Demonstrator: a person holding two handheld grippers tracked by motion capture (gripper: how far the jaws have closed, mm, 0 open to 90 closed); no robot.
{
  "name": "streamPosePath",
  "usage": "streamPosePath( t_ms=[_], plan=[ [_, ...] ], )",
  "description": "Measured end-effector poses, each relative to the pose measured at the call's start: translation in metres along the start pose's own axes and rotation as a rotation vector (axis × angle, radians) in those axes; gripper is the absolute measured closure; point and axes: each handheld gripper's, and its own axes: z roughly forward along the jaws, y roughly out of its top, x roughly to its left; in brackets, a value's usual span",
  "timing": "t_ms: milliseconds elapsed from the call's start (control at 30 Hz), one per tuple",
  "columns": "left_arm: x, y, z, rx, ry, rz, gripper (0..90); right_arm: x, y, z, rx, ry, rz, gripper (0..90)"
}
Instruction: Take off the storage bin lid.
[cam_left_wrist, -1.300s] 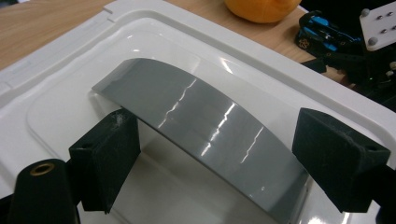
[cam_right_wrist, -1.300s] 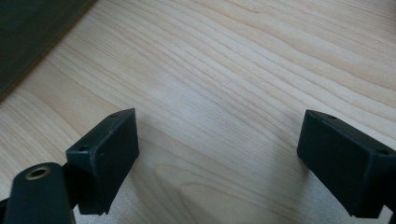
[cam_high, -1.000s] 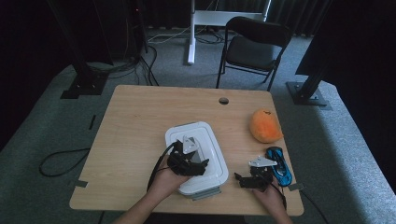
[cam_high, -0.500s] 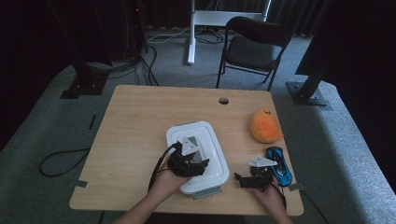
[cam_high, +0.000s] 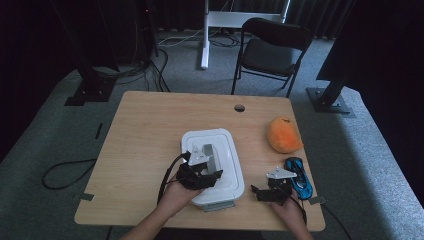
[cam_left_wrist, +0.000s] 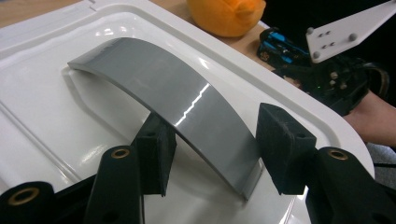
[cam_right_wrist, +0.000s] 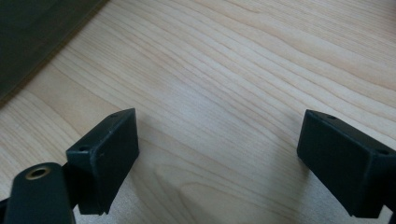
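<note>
A white lidded box (cam_high: 226, 165) lies in the middle of the wooden table (cam_high: 145, 135), with a grey curved handle (cam_high: 208, 154) on its lid. My left gripper (cam_high: 204, 167) hovers over the near end of that handle. In the left gripper view the handle (cam_left_wrist: 163, 93) arches across the white lid (cam_left_wrist: 56, 116), and my left gripper (cam_left_wrist: 217, 144) is open with one pad (cam_left_wrist: 156, 156) on each side of the handle's end. My right gripper (cam_high: 270, 192) rests low near the table's front right. It is wide open (cam_right_wrist: 219, 149) over bare wood.
An orange plush fruit (cam_high: 283, 134) lies at the right of the table. A blue toy car (cam_high: 298, 177) sits just beyond the right gripper. Near the back edge is a cable hole (cam_high: 239, 107). A black chair (cam_high: 270, 50) stands behind the table.
</note>
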Motion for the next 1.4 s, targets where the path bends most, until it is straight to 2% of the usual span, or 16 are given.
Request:
streamPosePath(
  t_ms=[33, 167, 600, 833, 1067, 1400],
  plan=[
    [-0.001, 0.002, -0.004, -0.019, 0.003, 0.004, 49.0, 0.000, 0.000, 0.000, 0.000, 0.000, 0.000, 11.9],
    [-0.002, 0.005, -0.013, -0.043, 0.018, 0.017, 49.1, 0.000, 0.000, 0.000, 0.000, 0.000, 0.001, 11.9],
    [0.004, 0.006, -0.032, -0.064, 0.038, 0.043, 49.3, 0.000, 0.000, 0.000, -0.001, 0.000, 0.001, 11.9],
    [0.014, 0.000, -0.046, -0.062, 0.077, 0.056, 49.4, 0.000, 0.000, 0.000, -0.001, 0.000, 0.001, 11.9],
    [0.023, -0.008, -0.058, -0.073, 0.098, 0.065, 49.4, 0.000, 0.000, 0.000, 0.000, 0.000, 0.001, 11.9],
    [0.039, -0.020, -0.073, -0.073, 0.140, 0.039, 49.6, 0.000, 0.000, 0.000, 0.000, 0.000, 0.000, 11.9]
  ],
)
